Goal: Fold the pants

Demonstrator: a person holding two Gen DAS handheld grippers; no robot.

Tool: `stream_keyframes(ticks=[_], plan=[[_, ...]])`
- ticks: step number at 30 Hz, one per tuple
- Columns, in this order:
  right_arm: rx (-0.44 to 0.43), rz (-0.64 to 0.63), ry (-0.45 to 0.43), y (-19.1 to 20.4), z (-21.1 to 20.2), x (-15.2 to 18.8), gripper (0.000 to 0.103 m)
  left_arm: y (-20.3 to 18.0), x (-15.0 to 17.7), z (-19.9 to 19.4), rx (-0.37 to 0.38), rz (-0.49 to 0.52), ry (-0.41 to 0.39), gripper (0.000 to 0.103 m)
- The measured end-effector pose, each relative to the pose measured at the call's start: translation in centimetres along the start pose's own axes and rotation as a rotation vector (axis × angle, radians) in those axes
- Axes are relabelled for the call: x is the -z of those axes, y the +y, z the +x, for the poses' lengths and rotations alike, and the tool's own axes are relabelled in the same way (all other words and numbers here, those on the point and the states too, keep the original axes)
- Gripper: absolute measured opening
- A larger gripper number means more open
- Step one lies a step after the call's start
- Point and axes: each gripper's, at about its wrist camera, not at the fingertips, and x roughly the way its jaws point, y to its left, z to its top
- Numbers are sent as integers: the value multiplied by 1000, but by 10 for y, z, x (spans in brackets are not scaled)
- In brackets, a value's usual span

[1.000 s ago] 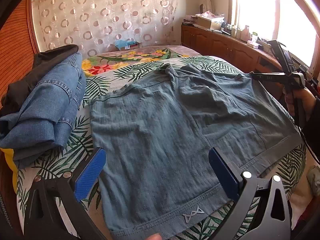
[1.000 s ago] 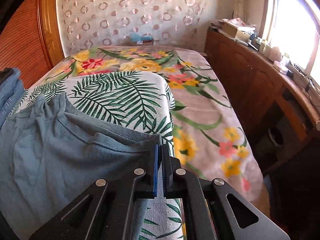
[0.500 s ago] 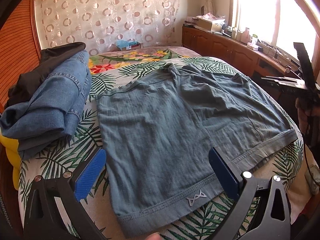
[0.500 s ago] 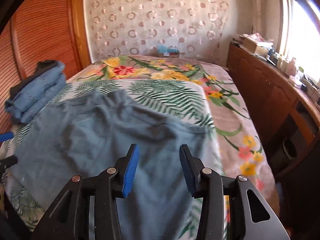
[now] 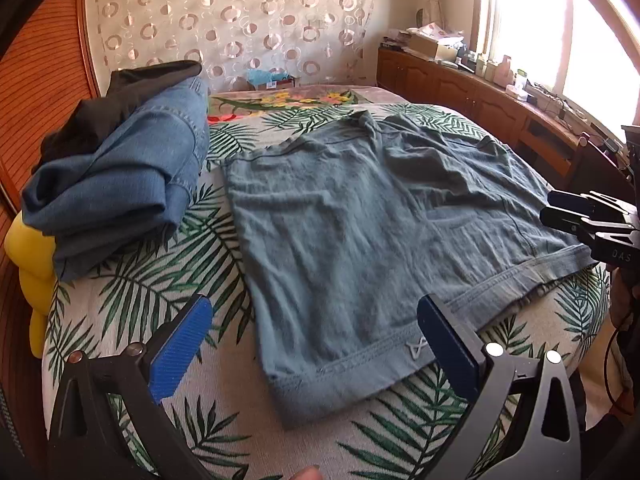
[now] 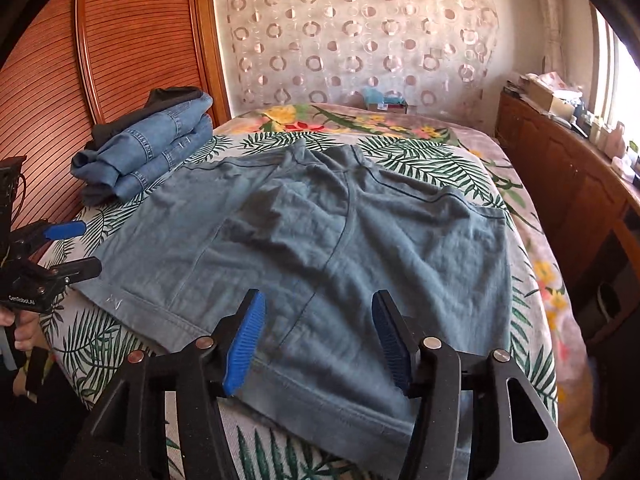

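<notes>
Left-wrist view shows the left gripper with its blue pads spread wide, holding nothing, hovering over the near hem of the pants. These grey-blue pants lie flat on the leaf-print bed cover, waistband toward 6 o'clock and legs running toward 12 o'clock, with loose wrinkles near the middle. A small stitched logo sits on the waistband just beside the pad at 4 o'clock. At 3 o'clock the right gripper reaches in from the frame's edge, near the waistband's corner.

Right-wrist view has the right gripper also spread apart and empty, its pads above the waistband of the pants. At 9 o'clock the left gripper stands open beside the far waistband corner. At 10 o'clock a stack of folded jeans rests on the cover, apart from the pants, against the wooden slatted wall. At 3 o'clock runs a wooden cabinet.
</notes>
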Motion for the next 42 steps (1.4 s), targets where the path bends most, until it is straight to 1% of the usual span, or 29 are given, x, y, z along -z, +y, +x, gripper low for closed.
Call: stream_keyframes(ticks=[1,3,4,6,7,8,10,15,17,20,22,24,28,29,30,32,35,39,42], plan=[[2,0,2,-1,2,-3,58,1,2,0,1,-3,3,103],[4,-4,5,0,-6,5,59,5,7,-2,-6,-9,8,103],[7,-8,6,-5,3,-2,59,6,9,-2,-7,-12,10,103],[11,-12,5,-3,0,-2,59,9,12,-3,-5,-21,13,103],[12,-13,6,-2,1,-3,59,11,13,-4,-5,-26,13,102],[11,-14,6,0,3,-5,59,13,14,-5,1,-34,13,99],[19,-24,8,4,11,-12,59,16,16,-5,16,-45,19,97],[21,-28,6,8,18,-16,59,19,22,-6,42,-59,28,84],[17,-26,5,8,19,-16,59,17,26,-4,52,-60,35,76],[21,-30,3,11,21,-15,59,14,31,-2,54,-54,52,68],[20,-28,3,12,22,-14,59,12,33,-2,48,-46,51,66],[19,-24,3,11,23,-14,59,11,34,-4,54,-46,51,61],[18,-20,0,10,25,-12,59,11,36,-8,84,-55,45,43],[17,-18,1,10,26,-12,59,11,35,-8,75,-58,41,37],[18,-16,2,10,27,-12,59,12,35,-9,73,-60,38,35],[18,-9,5,9,29,-11,59,15,33,-11,86,-74,25,22],[19,5,9,5,32,-10,59,16,30,-15,108,-73,12,15],[22,18,12,3,34,-9,59,10,25,-19,116,-53,1,11],[25,27,12,1,34,-9,59,2,18,-24,130,-33,-17,11]])
